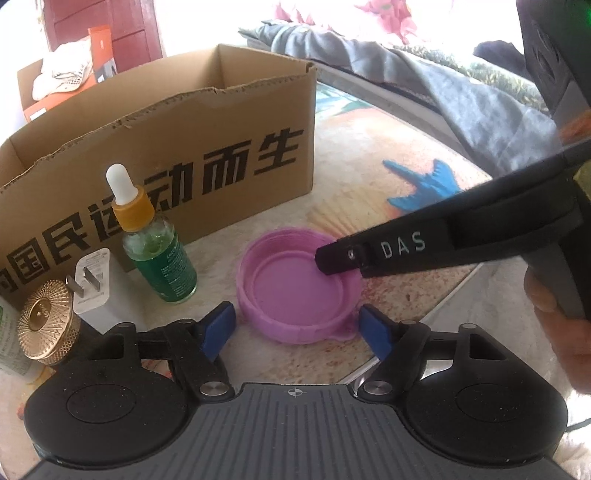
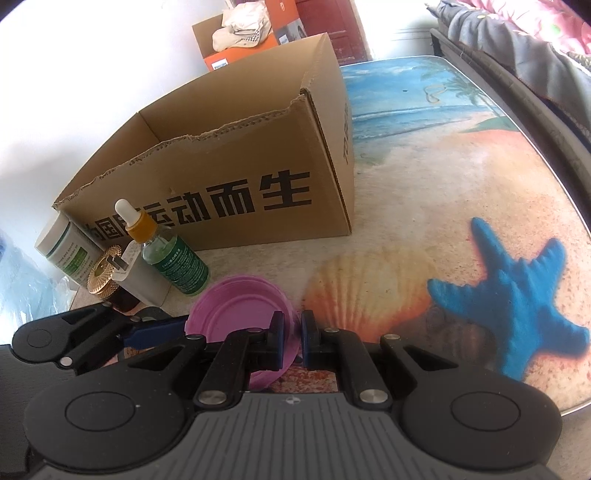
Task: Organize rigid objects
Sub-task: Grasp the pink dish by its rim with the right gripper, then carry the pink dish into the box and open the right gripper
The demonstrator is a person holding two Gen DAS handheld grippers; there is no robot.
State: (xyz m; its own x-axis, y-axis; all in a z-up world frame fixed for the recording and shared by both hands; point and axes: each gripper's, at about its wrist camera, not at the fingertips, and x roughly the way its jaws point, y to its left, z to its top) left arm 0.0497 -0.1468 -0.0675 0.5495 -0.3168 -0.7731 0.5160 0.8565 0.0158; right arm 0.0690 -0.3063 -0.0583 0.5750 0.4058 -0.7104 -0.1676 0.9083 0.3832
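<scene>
A pink plastic lid (image 1: pixel 299 291) lies upside down on the beach-print table, also in the right wrist view (image 2: pixel 240 314). My left gripper (image 1: pixel 297 326) is open just in front of it, its blue pads either side of the lid's near rim. My right gripper (image 2: pixel 293 332) is shut on the lid's right rim; its fingers (image 1: pixel 343 256) reach in from the right in the left wrist view. A green dropper bottle (image 1: pixel 159 247), a white plug adapter (image 1: pixel 96 291) and a gold-capped jar (image 1: pixel 46 321) stand left of the lid. An open cardboard box (image 1: pixel 166 147) stands behind.
A white tube (image 2: pixel 62 247) leans by the box's left corner. The table's edge (image 2: pixel 576 206) runs along the right, with a bed and grey clothes (image 1: pixel 424 81) beyond. More boxes (image 2: pixel 240 33) stand behind the cardboard box.
</scene>
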